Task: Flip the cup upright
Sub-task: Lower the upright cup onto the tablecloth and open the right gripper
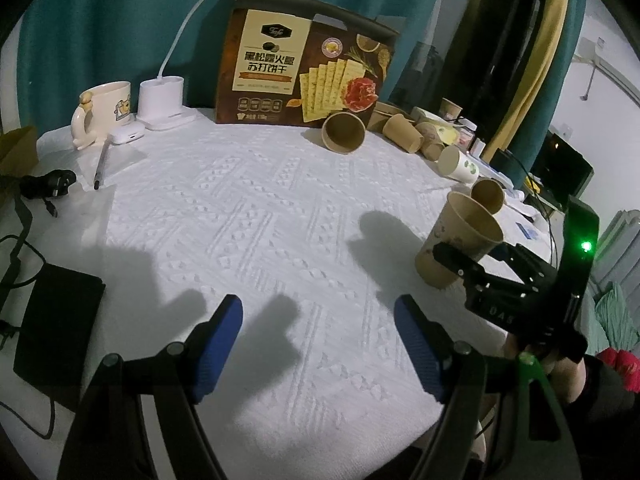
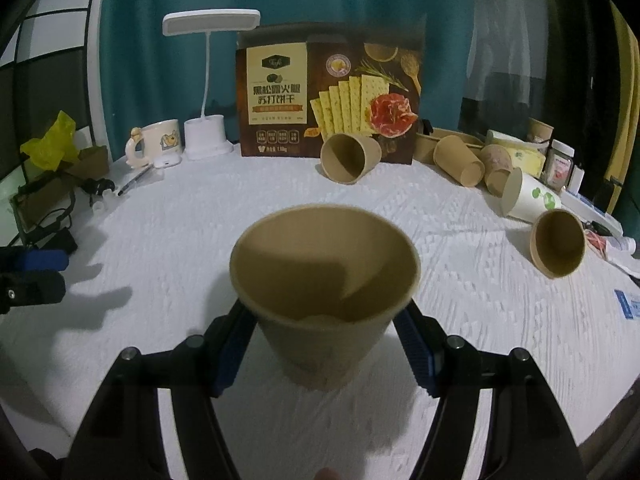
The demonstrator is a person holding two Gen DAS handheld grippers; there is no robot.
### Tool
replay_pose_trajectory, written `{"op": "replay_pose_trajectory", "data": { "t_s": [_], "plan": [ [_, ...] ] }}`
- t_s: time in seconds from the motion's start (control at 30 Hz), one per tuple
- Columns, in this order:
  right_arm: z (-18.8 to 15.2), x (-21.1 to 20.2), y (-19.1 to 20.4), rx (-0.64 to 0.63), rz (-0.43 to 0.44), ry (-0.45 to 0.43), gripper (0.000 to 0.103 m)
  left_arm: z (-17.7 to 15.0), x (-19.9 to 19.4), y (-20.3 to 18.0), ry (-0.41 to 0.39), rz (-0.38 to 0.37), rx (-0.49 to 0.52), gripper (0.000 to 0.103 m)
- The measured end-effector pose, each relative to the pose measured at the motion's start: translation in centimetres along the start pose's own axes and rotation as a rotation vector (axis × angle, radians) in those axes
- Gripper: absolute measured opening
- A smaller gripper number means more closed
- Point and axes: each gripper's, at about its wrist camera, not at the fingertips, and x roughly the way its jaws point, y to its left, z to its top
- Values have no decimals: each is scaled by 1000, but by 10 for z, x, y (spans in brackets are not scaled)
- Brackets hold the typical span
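Now the right gripper (image 2: 326, 344) holds a brown paper cup (image 2: 325, 276) mouth-up, clamped by its lower wall.

Its blue pads press either side of the cup, near the right edge of the white tablecloth (image 1: 248, 208), probably so it can be set down standing. Only the left wrist view shows the base touching or nearly touching the cloth; the right one hides this. Left gripper (image 1: 318, 346) hangs partly open and empty over bare cloth. Other paper cups (image 2: 348, 158) lie tipped along the far edge.

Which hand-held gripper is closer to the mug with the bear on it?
Left. The left hand-held gripper hangs over the cloth on the mug's side; the right hand-held gripper, clamping a paper cup, is farther off.
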Motion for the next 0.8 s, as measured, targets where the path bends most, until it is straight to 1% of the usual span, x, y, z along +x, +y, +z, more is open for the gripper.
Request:
{"op": "replay_pose_trajectory", "data": {
  "t_s": [0.2,0.27,0.37,0.47,0.53,0.67,0.73,0.8],
  "plan": [
    [-12,-16,-1,35,-6,18,66,-3,-1,-9,-1,13,39,78],
    [-17,-24,-4,62,-15,19,66,-5,-2,-14,-4,32,63,78],
    [-24,-37,-10,108,-32,25,66,-8,-5,-23,-14,38,99,78],
    [-31,-47,-19,168,-25,57,66,-12,-7,-33,-23,80,139,78],
    [-36,-56,-23,199,-24,64,66,-15,-10,-40,-38,102,166,78],
    [-44,-74,-29,234,-45,70,66,-21,-19,-50,-77,99,201,78],
    [-48,-84,-32,246,-54,70,66,-23,-23,-57,-98,98,223,80],
    [-51,-94,-35,254,-69,66,66,-24,-27,-63,-116,94,243,86]
  ]
}}
